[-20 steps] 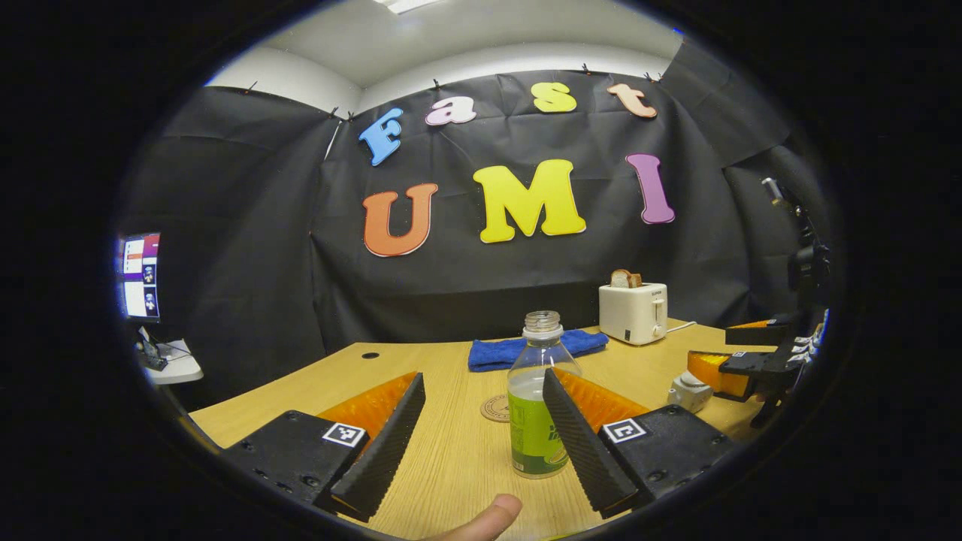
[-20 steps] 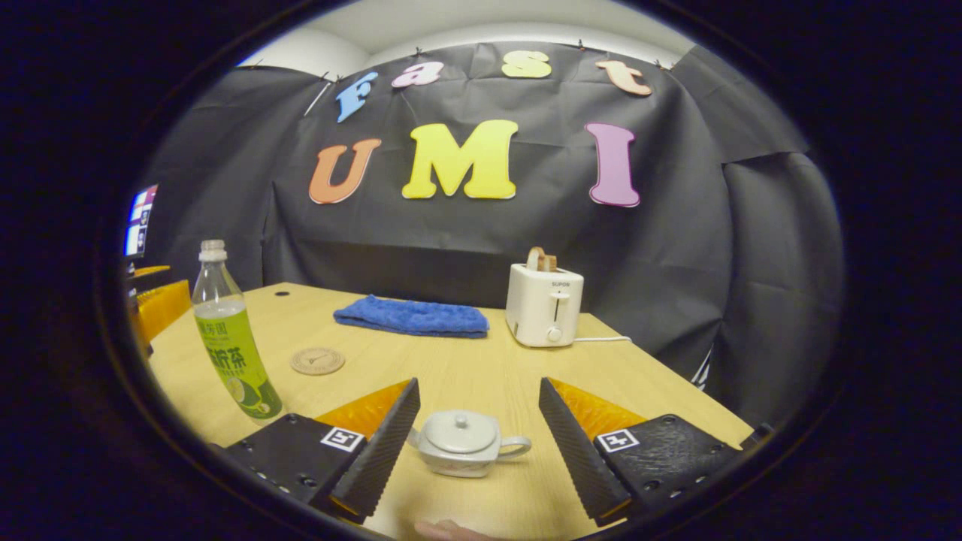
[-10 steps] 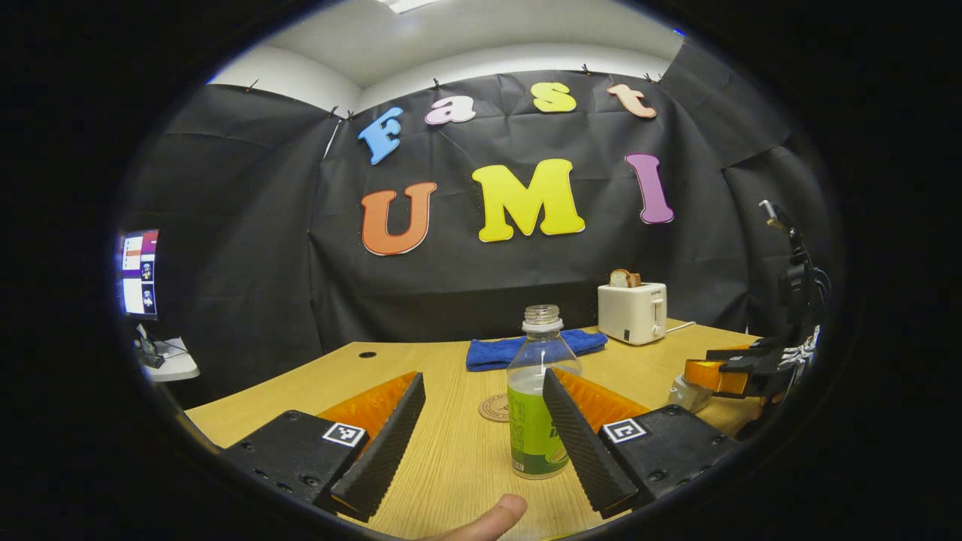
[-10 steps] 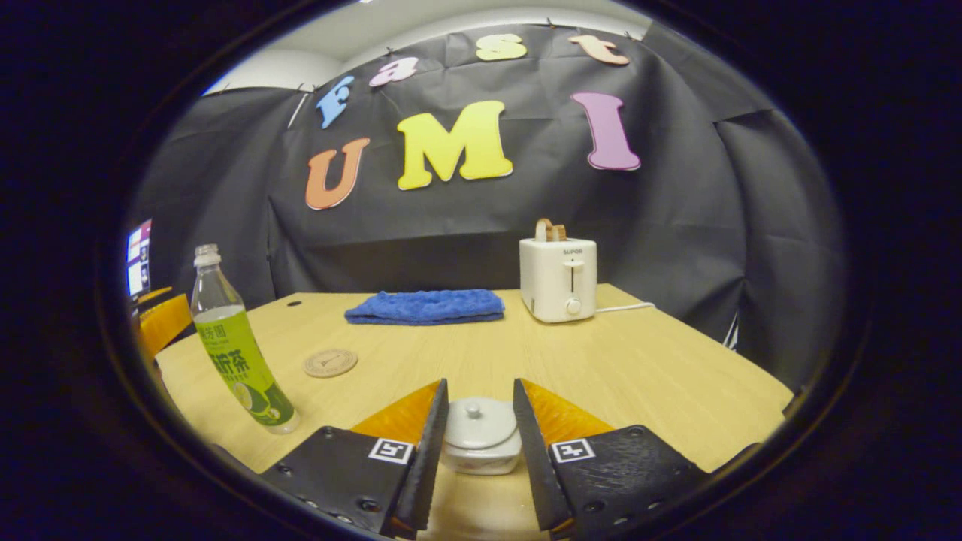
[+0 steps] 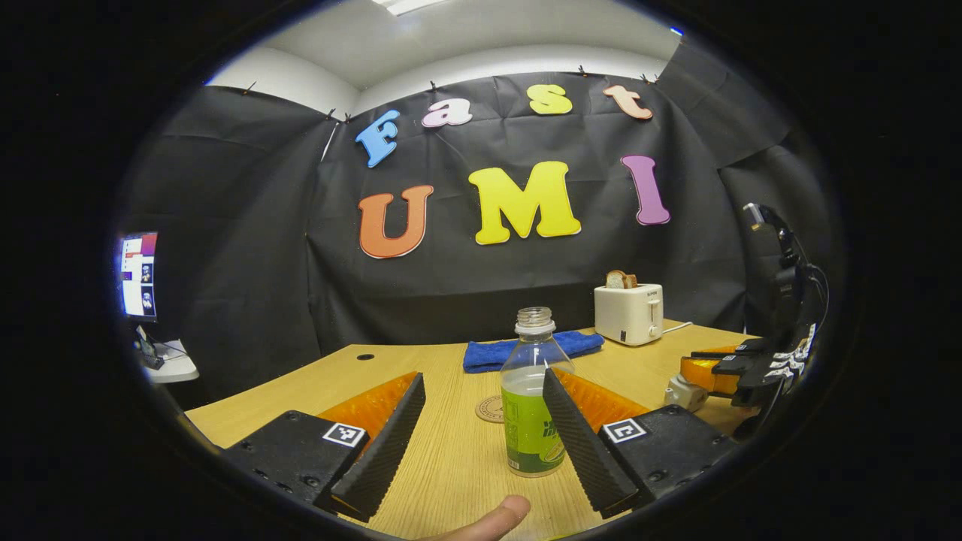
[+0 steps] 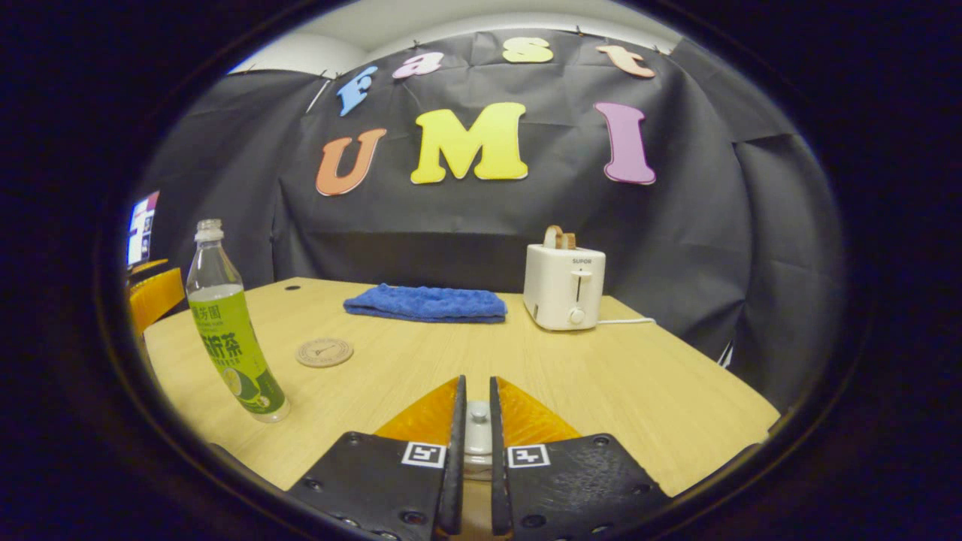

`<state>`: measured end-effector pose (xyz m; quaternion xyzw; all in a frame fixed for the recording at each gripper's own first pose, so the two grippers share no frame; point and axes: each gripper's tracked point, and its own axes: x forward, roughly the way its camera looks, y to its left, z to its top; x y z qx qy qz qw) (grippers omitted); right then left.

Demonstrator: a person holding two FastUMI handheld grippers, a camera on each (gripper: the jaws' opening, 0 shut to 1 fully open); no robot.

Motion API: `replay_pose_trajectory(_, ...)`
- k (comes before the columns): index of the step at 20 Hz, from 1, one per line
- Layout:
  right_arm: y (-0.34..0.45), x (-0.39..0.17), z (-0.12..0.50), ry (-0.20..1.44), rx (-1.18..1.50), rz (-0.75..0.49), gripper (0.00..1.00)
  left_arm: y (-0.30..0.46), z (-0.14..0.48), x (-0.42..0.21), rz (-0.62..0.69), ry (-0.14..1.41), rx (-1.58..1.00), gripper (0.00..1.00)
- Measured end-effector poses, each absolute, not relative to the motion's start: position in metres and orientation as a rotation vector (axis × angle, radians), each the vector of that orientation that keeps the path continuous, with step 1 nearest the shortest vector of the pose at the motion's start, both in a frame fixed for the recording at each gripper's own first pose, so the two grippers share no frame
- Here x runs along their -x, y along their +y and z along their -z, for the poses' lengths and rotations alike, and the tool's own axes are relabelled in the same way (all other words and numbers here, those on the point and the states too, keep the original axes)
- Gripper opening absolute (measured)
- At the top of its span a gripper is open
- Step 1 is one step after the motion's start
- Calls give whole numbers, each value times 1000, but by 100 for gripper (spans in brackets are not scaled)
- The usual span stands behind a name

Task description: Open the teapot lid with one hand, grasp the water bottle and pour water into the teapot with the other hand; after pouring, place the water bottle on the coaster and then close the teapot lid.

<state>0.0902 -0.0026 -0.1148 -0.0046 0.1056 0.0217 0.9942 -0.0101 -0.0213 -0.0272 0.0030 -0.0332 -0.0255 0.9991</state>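
A clear water bottle [image 5: 530, 409] with a green label and no cap stands upright on the wooden table, just ahead of my left gripper [image 5: 481, 439]. That gripper is open, and its right finger [image 5: 579, 443] overlaps the bottle's lower right side. The bottle [image 6: 229, 330] also stands far left in the right gripper view. My right gripper [image 6: 474, 424] is shut on the knob of the white teapot lid [image 6: 478, 413], with the teapot mostly hidden under its fingers. In the left gripper view the teapot [image 5: 679, 391] sits beneath the right gripper [image 5: 740, 368]. A round coaster [image 6: 324, 352] lies behind the bottle.
A folded blue towel [image 6: 426, 303] and a white toaster [image 6: 565, 287] holding bread stand at the back of the table [image 6: 639, 391]. A monitor [image 5: 139, 274] glows far left. A thumb [image 5: 488, 520] shows at the bottom of the left gripper view.
My right gripper has come down over the teapot and its fingers have shut on the lid knob. The left gripper has shifted slightly and stays open by the bottle.
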Motion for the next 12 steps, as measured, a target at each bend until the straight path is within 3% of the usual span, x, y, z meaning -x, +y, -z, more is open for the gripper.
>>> replay_pose_trajectory(4,0,-90,113,196,44,-50,16,-16,29,11,40,-61,-1,98)
replay_pose_trajectory(6,-2,-89,113,216,19,-31,3,-16,30,13,44,-53,12,98)
replay_pose_trajectory(12,1,-91,105,219,-37,-71,0,-12,32,16,50,-37,28,98)
